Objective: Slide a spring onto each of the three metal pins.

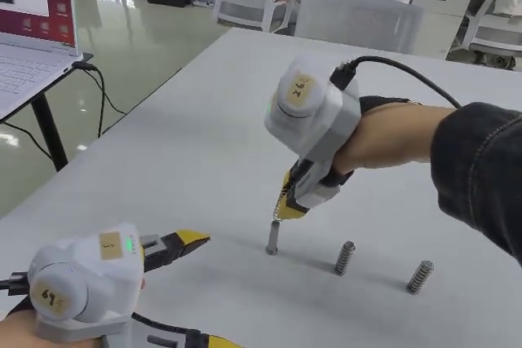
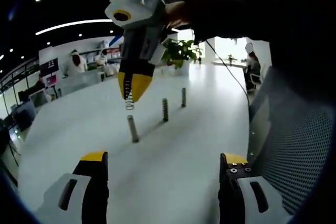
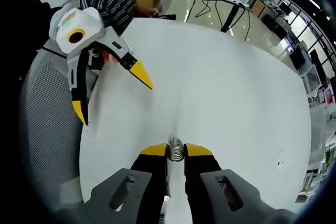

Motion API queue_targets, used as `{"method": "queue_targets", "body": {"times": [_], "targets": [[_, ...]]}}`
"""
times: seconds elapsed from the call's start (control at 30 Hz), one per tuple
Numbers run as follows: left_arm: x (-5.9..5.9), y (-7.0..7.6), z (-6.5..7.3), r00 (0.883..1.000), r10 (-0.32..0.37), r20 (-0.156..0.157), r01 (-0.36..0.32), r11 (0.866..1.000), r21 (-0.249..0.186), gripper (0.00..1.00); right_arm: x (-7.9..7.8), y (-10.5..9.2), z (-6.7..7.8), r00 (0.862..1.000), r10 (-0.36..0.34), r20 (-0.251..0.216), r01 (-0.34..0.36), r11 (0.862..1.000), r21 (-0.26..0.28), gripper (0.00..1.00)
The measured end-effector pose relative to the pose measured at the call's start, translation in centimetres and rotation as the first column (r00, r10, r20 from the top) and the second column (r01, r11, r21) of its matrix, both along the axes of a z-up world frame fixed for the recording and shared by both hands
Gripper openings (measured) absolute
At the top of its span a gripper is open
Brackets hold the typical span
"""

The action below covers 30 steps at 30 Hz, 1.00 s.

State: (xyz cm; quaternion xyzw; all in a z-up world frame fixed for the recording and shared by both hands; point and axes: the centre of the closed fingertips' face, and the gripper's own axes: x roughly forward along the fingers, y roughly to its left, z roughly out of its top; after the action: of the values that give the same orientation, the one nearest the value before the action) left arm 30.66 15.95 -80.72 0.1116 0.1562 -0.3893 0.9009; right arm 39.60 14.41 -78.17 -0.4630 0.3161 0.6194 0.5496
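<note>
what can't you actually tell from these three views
- Right gripper view: the right gripper and its held spring cover what lies below, so alignment over the bare pin is unclear.
- Head view: the left gripper has its lower jaw cut off by the bottom edge.
- Head view: the fitted springs hide how their pins are seated.
- Head view: the laptop screen text is too small, and the left edge crops it.
</note>
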Motion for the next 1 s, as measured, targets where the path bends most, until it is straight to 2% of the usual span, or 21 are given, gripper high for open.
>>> {"method": "queue_targets", "body": {"times": [0.3, 0.77, 1.0], "targets": [[-0.2, -0.5, 0.0, 0.999, -0.03, 0.01, 0.03, 0.999, 0.03, 0.83, -0.2, 0.1, -0.6, 1.0, 0.003, -0.012, -0.003, 1.0, -0.015, 0.09], [-0.2, -0.5, -0.2, 0.999, -0.039, 0.005, 0.038, 0.999, 0.028, 0.82, 0.2, 0.1, -1.5, 1.0, -0.004, -0.024, 0.004, 0.999, -0.032, 0.09], [-0.1, -0.5, -0.2, 0.999, -0.042, 0.003, 0.042, 0.999, 0.025, 0.81, 0.2, 0.1, -3.0, 1.0, -0.002, -0.023, 0.0, 0.998, -0.066, 0.09]]}}
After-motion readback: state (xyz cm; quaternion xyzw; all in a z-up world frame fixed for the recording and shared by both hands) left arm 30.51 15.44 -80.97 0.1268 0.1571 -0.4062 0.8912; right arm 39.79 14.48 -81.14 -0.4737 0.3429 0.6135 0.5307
